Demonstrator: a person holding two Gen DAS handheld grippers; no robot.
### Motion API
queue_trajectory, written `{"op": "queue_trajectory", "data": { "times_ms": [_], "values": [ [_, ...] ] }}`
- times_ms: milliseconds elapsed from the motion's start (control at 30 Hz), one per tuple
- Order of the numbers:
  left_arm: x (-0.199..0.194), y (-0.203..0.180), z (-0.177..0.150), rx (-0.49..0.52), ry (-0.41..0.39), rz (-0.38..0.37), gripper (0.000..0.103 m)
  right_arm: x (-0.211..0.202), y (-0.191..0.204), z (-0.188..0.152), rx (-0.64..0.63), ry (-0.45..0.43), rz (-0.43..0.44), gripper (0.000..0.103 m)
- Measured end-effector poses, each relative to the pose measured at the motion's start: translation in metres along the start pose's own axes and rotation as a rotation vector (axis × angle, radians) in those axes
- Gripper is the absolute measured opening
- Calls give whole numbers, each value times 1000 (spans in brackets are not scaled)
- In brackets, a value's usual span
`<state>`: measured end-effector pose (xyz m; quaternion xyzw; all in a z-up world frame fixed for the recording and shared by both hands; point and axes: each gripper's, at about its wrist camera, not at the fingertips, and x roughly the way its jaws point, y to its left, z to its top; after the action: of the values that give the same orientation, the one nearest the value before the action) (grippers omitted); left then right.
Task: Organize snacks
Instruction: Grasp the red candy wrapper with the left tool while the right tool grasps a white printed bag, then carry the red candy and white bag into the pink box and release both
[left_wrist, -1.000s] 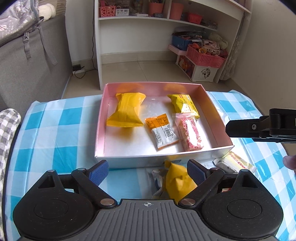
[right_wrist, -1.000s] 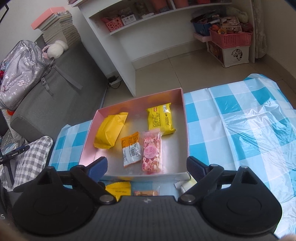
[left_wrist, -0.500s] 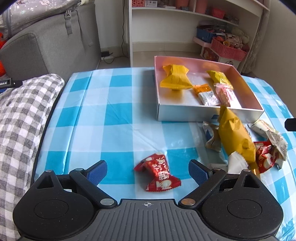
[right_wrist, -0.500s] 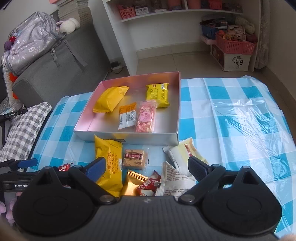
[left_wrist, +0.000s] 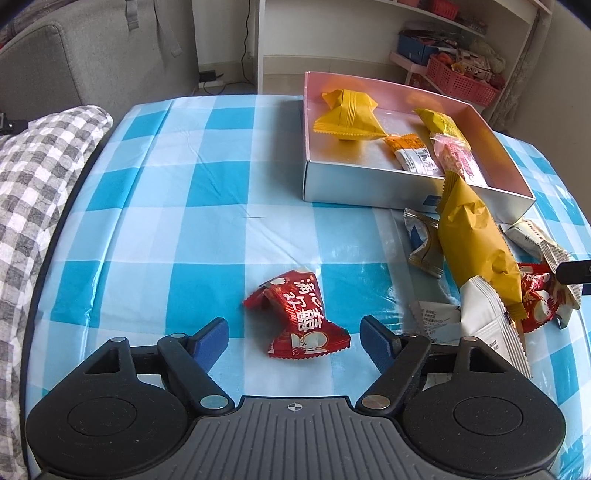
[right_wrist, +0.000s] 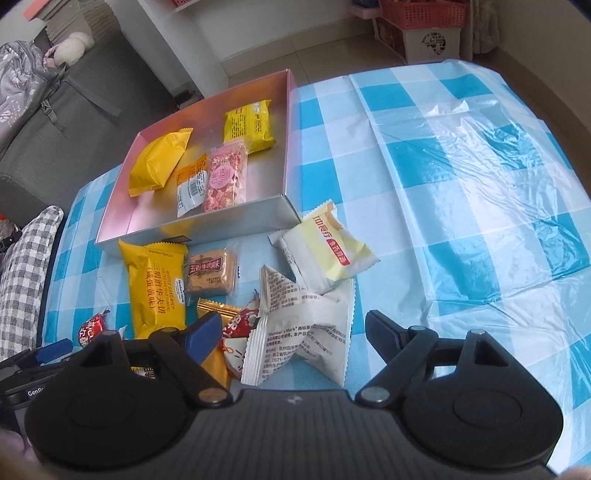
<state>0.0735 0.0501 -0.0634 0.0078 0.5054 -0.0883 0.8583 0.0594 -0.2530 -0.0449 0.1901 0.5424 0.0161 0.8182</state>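
My left tongs (left_wrist: 293, 341) hang just above the bench (left_wrist: 184, 206) with their jaws parted; they have just been narrowing, and the red snack packet (left_wrist: 299, 317) lies between the blue pads (left_wrist: 210, 339), not yet pinched. My right tongs (right_wrist: 293, 338) are likewise unclenched and have just been closing in, with the white printed packet (right_wrist: 306, 325) between their jaws, untouched by the pads as far as I can tell. Just past it sits the loose pile: a long yellow wafer packet (right_wrist: 155, 284), a small brown biscuit pack (right_wrist: 210, 271) and a pale yellow-and-white packet (right_wrist: 328, 247), all on the blue checked cloth. Beyond them stands the pink-lined box (right_wrist: 284, 147), holding four snacks: a plump yellow packet (right_wrist: 159, 162), an orange-and-white one (right_wrist: 190, 184), a pink one (right_wrist: 223, 177) and a flat yellow one (right_wrist: 249, 125). Farther back are a grey sofa (left_wrist: 92, 62) and white shelving (left_wrist: 332, 29).
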Motion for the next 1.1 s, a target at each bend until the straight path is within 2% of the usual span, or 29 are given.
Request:
{"op": "queue_trajectory", "data": {
  "times_ms": [67, 133, 200, 367, 400, 533, 767, 1100],
  "values": [
    [4, 0, 1, -16, 9, 1, 63, 5, -3, -2, 29, 25, 10, 73],
    [7, 0, 2, -28, 8, -8, 56, 9, -4, -2, 47, 43, 19, 64],
    [10, -3, 3, -26, 5, -9, 46, 12, -3, -4, 47, 46, 8, 62],
    [10, -9, 6, -24, -8, 0, 39, 7, -2, -3, 44, 25, -16, 51],
    [10, -10, 6, -19, -10, 0, 25, 6, -1, -3, 37, 20, -26, 44],
    [6, -13, 6, -2, -12, -10, 23, 4, 1, -4, 13, 14, -47, 41],
    [0, -12, 6, -7, -10, -23, 23, -8, 5, -4, -6, -26, -54, 40],
    [-23, -9, 21, -50, -83, -60, 23, -28, 5, 11, 51, -90, 3, 40]
  ]
}}
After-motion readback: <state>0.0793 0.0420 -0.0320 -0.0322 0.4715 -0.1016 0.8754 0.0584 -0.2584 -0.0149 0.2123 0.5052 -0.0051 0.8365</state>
